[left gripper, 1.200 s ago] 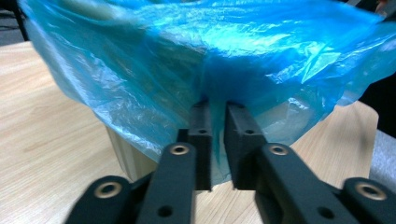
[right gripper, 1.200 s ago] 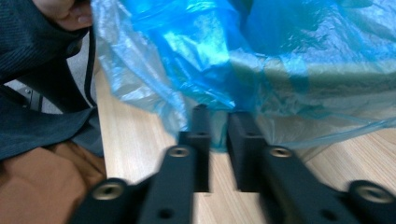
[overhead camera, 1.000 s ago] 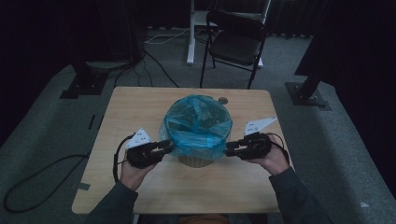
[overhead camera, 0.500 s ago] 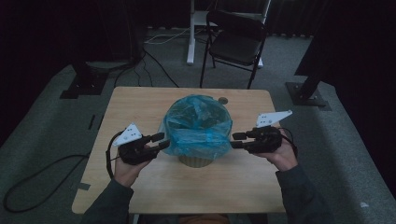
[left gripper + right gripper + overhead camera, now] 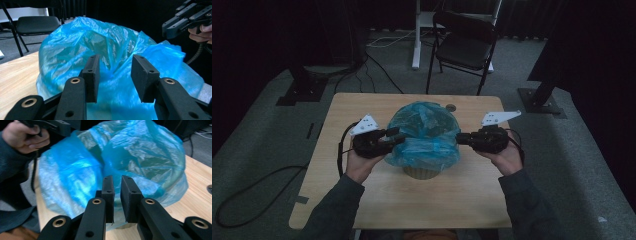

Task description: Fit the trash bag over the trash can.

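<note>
A crumpled blue plastic bag (image 5: 424, 132) lines a small pale bin (image 5: 422, 173) at the middle of the wooden table (image 5: 362, 200). My left gripper (image 5: 399, 136) is at the bag's left side. In the left gripper view it (image 5: 113, 63) is open, with the bag (image 5: 112, 47) just beyond the jaws and no film between them. My right gripper (image 5: 459, 138) touches the bag's right edge. In the right gripper view its jaws (image 5: 116, 180) stand almost together with a thin slit, the bag (image 5: 140, 152) behind them.
A small dark round fitting (image 5: 451, 107) sits in the table behind the bag. A black folding chair (image 5: 464, 47) and a white desk leg (image 5: 416, 37) stand beyond the far edge. Cables (image 5: 252, 195) trail on the grey floor at left.
Half a second ago both grippers had drawn outward from the bag. Both have come back in to its sides, the left one higher against it.
</note>
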Available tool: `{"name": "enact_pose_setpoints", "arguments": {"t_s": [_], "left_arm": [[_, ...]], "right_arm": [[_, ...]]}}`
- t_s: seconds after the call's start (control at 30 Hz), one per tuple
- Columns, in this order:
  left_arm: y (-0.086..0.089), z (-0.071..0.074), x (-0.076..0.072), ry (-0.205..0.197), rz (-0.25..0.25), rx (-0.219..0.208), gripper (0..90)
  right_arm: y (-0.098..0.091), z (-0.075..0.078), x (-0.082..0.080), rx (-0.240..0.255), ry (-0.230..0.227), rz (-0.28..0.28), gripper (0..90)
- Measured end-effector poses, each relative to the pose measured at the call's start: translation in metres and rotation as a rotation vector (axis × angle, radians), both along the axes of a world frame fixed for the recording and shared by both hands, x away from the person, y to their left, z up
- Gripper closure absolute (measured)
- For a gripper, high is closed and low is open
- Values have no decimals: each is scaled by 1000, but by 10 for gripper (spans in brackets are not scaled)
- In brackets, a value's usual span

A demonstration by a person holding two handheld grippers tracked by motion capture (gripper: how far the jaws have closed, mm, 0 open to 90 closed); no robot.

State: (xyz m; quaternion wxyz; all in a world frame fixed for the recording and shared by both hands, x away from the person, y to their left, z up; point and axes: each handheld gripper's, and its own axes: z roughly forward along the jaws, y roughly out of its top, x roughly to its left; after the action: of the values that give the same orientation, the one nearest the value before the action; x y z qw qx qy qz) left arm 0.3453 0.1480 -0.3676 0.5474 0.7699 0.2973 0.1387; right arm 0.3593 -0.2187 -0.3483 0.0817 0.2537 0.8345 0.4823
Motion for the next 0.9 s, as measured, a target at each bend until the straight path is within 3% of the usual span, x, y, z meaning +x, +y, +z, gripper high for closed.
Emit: {"name": "enact_pose_setpoints", "arguments": {"t_s": [0.13,0.27,0.5,0.67,0.9], "left_arm": [[-5,0,8,39,9,17,602],[-7,-5,7,60,-5,27,682],[-2,-7,-10,27,-7,30,704],[4,-10,-23,-3,19,49,695],[9,-15,-32,-2,28,49,670]], "right_arm": [[4,-3,4,-12,1,-31,789],[9,-8,4,-30,14,-17,778],[10,-13,-8,-19,27,22,741],[8,-18,-14,-15,47,30,718],[8,-25,-18,-4,91,62,702]]}}
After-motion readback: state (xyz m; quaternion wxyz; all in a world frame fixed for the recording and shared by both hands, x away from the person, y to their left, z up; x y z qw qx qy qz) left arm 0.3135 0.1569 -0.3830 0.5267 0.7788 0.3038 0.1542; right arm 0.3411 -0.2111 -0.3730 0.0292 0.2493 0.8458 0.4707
